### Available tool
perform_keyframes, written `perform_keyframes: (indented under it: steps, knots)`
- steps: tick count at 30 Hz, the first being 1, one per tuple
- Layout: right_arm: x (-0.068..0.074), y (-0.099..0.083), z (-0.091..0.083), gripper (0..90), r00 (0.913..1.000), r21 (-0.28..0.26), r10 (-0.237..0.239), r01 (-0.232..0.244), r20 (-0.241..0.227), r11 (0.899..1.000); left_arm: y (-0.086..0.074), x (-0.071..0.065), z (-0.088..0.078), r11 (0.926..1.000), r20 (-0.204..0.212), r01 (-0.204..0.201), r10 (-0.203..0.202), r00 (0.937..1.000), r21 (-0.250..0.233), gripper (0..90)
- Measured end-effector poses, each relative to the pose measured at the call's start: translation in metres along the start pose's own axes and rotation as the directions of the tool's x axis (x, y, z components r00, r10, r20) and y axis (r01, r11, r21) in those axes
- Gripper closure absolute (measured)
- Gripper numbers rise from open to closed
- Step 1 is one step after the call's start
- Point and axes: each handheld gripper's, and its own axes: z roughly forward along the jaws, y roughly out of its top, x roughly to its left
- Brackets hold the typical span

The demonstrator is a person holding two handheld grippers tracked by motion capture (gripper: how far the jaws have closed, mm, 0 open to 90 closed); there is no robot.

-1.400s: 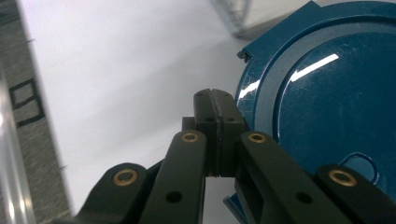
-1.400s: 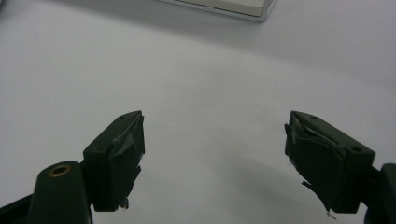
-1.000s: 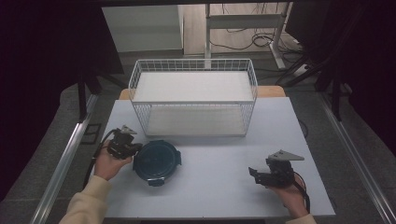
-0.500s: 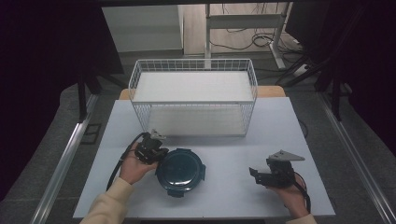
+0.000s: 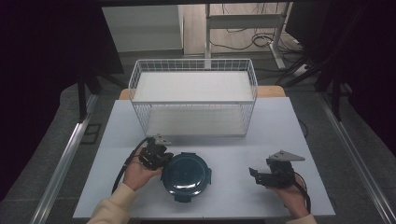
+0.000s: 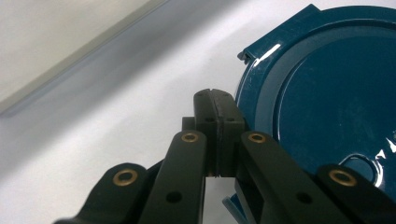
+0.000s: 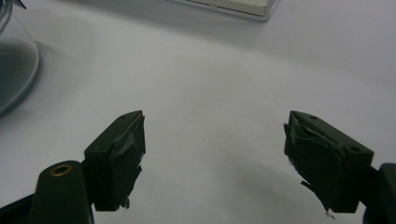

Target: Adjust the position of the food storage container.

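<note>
A round container with a dark teal lid (image 5: 187, 175) sits on the white table (image 5: 233, 144), near the front and left of centre. My left gripper (image 5: 163, 158) lies against its left side, jaws shut with nothing between them. In the left gripper view the closed left gripper (image 6: 215, 100) touches the rim of the teal lid (image 6: 336, 102). My right gripper (image 5: 256, 175) rests low at the front right, apart from the container, pointing left. In its own view the right gripper (image 7: 215, 149) stands open over bare table, and the container's clear wall (image 7: 14, 70) is at the far left.
A white wire basket (image 5: 194, 101) with two levels stands at the back middle of the table, just behind the left gripper. Bare tabletop stretches between the container and the right gripper. Dark floor, metal rails and cables surround the table.
The left gripper and the teal-lidded container have slid to the right across the table together. The right gripper has stayed put.
</note>
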Motion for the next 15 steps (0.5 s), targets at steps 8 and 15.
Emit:
perform_keyframes:
  steps: [8,15]
  knots:
    - [0.001,0.000,0.000,20.4,1.0000,-0.004,0.002,-0.002,-0.001,1.000,0.000,0.004,0.001,0.9991,0.051,0.029,-0.028,0.9983,-0.030,90.0]
    - [0.005,0.005,-0.004,20.4,0.9997,-0.042,0.016,-0.016,-0.019,0.999,-0.008,0.011,-0.028,0.9733,0.013,0.116,-0.115,0.9932,-0.198,84.3]
